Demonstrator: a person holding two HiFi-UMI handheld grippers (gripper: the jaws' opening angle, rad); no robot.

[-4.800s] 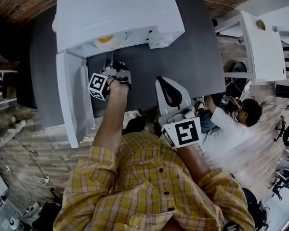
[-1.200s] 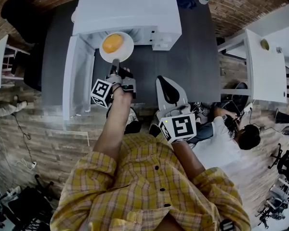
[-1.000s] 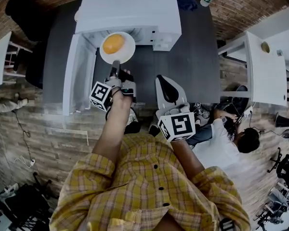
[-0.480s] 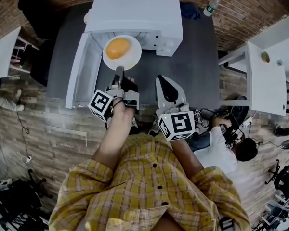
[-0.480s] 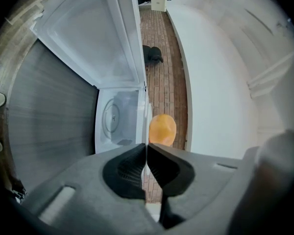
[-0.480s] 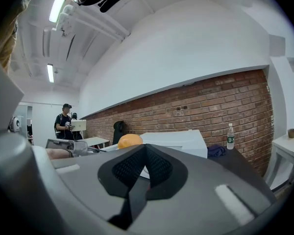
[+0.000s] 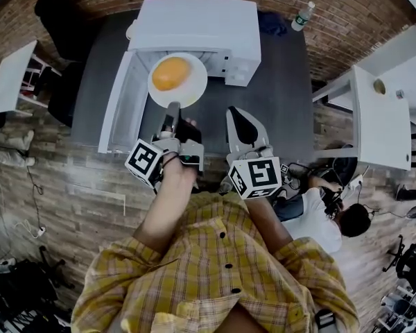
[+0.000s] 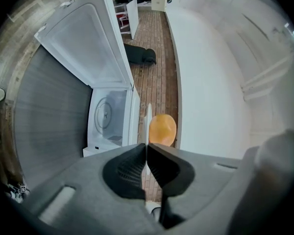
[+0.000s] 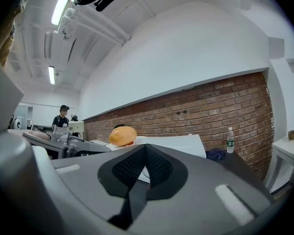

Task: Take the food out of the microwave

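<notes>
While the plate hangs in front of the open cavity, layout big to small. Dark grey flat tabletop (image 7: 281, 82) fills the upper centre of the head view. White box-shaped microwave (image 7: 194, 23) sits on it at top centre, with its white door (image 7: 119, 106) swung open down the left of centre. White round plate (image 7: 194, 92) shows just below the microwave front and looks fully outside the opening. It seems held above the tabletop rather than resting on it, though contact is hard to read from above. The food, a rounded orange-yellow bun-like lump (image 7: 170, 73), sits on the plate, up and left of its middle.

Left gripper (image 7: 172, 111), frame centre, is pinching the plate's near rim. In the left gripper view the plate is edge-on, a thin white line (image 8: 148, 114) running into the clamped pads. The food (image 8: 162, 129) is just right of that line. The bare cavity with its round turntable (image 8: 104, 114) is at left.

Right gripper (image 7: 241, 120), right of centre, has its jaws pressed together on nothing, apart from the plate. Its own view confirms this (image 9: 145, 153), with the food (image 9: 122, 135) beyond at centre left.

Step in hand, as I judge it: carry-out, with the food clear of the microwave but not yet set down. Next move calls for lowering the plate level onto bare tabletop below or right of the microwave, then spreading the left jaws. A single rim pinch could let the plate tip and the round food roll, so keep it flat and slow.
</notes>
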